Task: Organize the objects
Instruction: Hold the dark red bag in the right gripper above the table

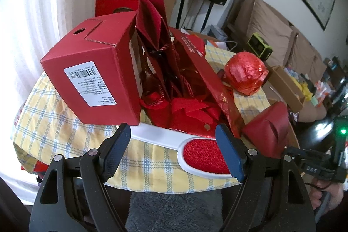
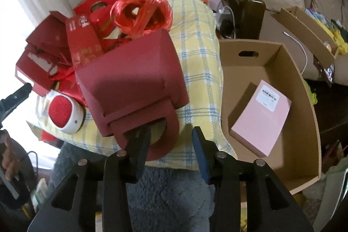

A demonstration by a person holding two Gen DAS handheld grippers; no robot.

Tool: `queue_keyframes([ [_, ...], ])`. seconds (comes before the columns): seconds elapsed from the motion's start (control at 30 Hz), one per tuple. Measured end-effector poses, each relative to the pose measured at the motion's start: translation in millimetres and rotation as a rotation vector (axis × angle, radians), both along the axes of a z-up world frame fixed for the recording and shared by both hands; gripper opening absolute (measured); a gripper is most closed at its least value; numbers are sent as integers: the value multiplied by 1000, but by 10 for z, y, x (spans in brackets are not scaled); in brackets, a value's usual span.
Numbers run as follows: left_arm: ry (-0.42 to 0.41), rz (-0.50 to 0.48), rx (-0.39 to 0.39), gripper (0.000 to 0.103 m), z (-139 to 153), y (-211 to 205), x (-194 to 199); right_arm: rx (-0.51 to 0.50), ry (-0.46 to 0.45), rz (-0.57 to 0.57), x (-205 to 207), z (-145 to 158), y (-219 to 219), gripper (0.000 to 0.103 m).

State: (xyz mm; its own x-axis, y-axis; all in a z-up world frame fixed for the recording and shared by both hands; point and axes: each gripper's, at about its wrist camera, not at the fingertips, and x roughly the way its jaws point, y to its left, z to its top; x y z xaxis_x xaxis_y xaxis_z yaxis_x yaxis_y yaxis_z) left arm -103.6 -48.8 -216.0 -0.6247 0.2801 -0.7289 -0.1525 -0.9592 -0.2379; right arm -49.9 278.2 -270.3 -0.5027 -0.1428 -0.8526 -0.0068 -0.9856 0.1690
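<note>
Two grippers are seen over a worktop [image 1: 65, 134] covered with a yellow checked cloth. A dark red gift box [image 2: 132, 84] with a looped handle lies on its side near the worktop's near edge, its long axis running from that edge toward the far side, the handle [image 2: 171, 136] pointing at the near edge. In the right wrist view the right gripper [image 2: 169, 145] is seen just at this handle: its jaws stand partly apart, one finger [image 2: 139, 145] is poked into the handle's loop and the other finger stands clear beside it, so the box is not clamped.

A white lint brush [image 1: 195, 151] with a red pad lies flat along the near edge, its handle reaching toward the worktop's left side. The left gripper [image 1: 174, 145] is held over it with its jaws wide apart and nothing grasped; the brush's red pad is partly hidden by one finger.

Behind the brush a larger red carton [image 1: 93, 79] with a white label is tipped against a heap of red paper bags [image 1: 165, 62] and ribbons that fills the middle of the worktop. A ball of red plastic string [image 1: 245, 71] rests toward the far right side. Beyond the worktop's right edge an open cardboard box [image 2: 304, 101] is seen, with a pink packet [image 2: 261, 119] lying flat inside.
</note>
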Motion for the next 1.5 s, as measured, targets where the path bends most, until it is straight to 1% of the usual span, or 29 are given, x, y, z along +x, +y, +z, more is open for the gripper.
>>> queue_keyframes([
  [0.1, 0, 0, 3, 77, 4, -3, 1, 71, 22, 0, -59, -81, -87, 41],
  [0.13, 0, 0, 2, 77, 4, -5, 0, 95, 42, 0, -62, -83, -116, 41],
  [0.2, 1, 0, 2, 77, 3, -2, -2, 124, 53, 4, -74, -97, -155, 40],
  [0.27, 0, 0, 4, 77, 0, -1, -3, 155, 68, 23, -69, -96, -205, 19],
  [0.3, -1, 0, 3, 77, -1, -1, -4, 177, 78, 28, -61, -90, -223, 17],
  [0.37, -6, -2, 4, 77, -4, 0, -5, 174, 99, 30, -44, -70, -209, 14],
  [0.5, -6, -2, 4, 77, 8, -1, 8, 167, 130, 5, -25, -4, -156, 12],
  [0.77, -4, -5, 5, 77, 6, 18, 1, 145, 233, -24, 82, 256, -129, 11],
  [1.03, -4, -15, 22, 77, 27, 39, 12, 116, 312, -41, 174, 386, -124, 10],
  [1.23, -4, -15, 19, 77, 34, 56, 8, 87, 346, -56, 237, 458, -50, 10],
  [1.5, 28, -21, -3, 77, 175, 171, 104, 40, 347, -81, 313, 413, 109, 10],
])
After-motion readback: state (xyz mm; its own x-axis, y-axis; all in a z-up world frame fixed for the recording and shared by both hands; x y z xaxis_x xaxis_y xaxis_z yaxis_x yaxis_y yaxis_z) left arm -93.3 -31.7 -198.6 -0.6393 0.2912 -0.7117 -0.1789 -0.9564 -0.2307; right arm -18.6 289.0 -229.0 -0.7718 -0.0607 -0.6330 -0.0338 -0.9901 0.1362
